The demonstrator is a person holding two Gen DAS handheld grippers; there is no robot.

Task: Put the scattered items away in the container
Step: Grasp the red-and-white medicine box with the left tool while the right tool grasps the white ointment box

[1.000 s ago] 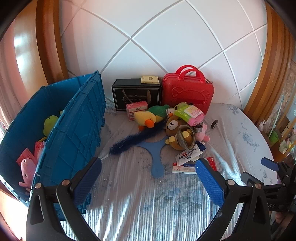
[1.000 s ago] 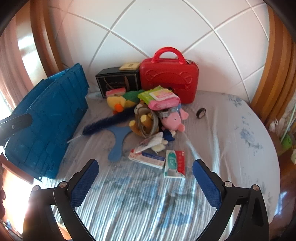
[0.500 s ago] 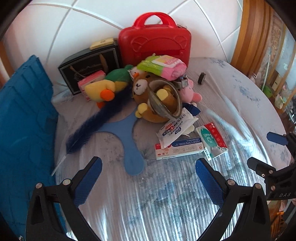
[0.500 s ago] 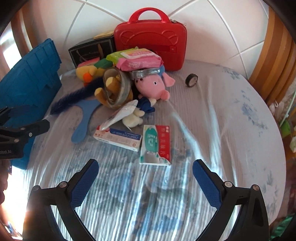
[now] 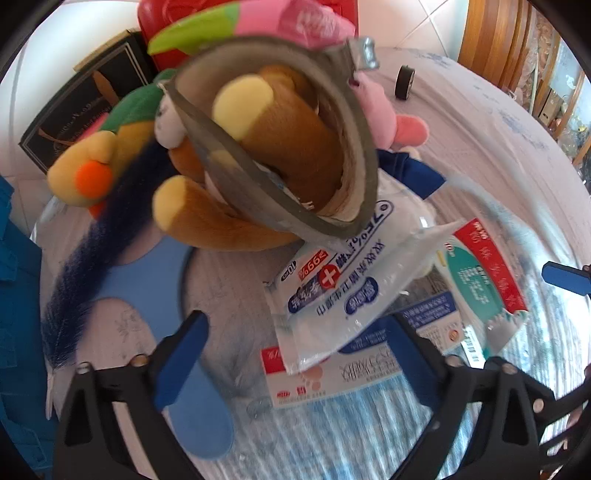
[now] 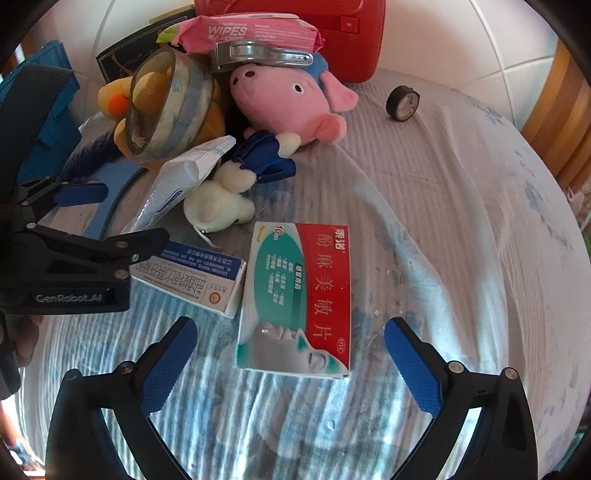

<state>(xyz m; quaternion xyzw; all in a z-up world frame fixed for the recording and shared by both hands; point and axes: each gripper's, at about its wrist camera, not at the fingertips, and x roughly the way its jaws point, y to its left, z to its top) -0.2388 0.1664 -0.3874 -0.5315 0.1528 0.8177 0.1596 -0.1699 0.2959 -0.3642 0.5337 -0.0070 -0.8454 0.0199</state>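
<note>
My left gripper [image 5: 295, 354] is open, its fingers either side of a white wipes sachet [image 5: 343, 291] that lies over a white and blue medicine box [image 5: 332, 380]. A brown bear [image 5: 236, 206] with a tape roll [image 5: 280, 140] around it fills the view above. My right gripper [image 6: 291, 354] is open, straddling the near end of a red and green medicine box [image 6: 299, 295]. The left gripper [image 6: 96, 221] shows at the left of the right wrist view, over the white and blue box [image 6: 199, 280]. The blue crate [image 6: 44, 107] stands at far left.
A pink pig [image 6: 288, 103], pink wipes pack [image 6: 247, 31], red case [image 6: 332, 44], yellow duck [image 5: 92, 166], blue feather [image 5: 85, 266], blue fan [image 5: 147, 295], small white plush [image 6: 221, 203] and black tape roll [image 6: 402, 103] lie on the blue-patterned bedsheet [image 6: 461, 258].
Both grippers have moved forward and down toward the pile. The left now frames the sachet, the right now frames the red and green box. Both stay open.
</note>
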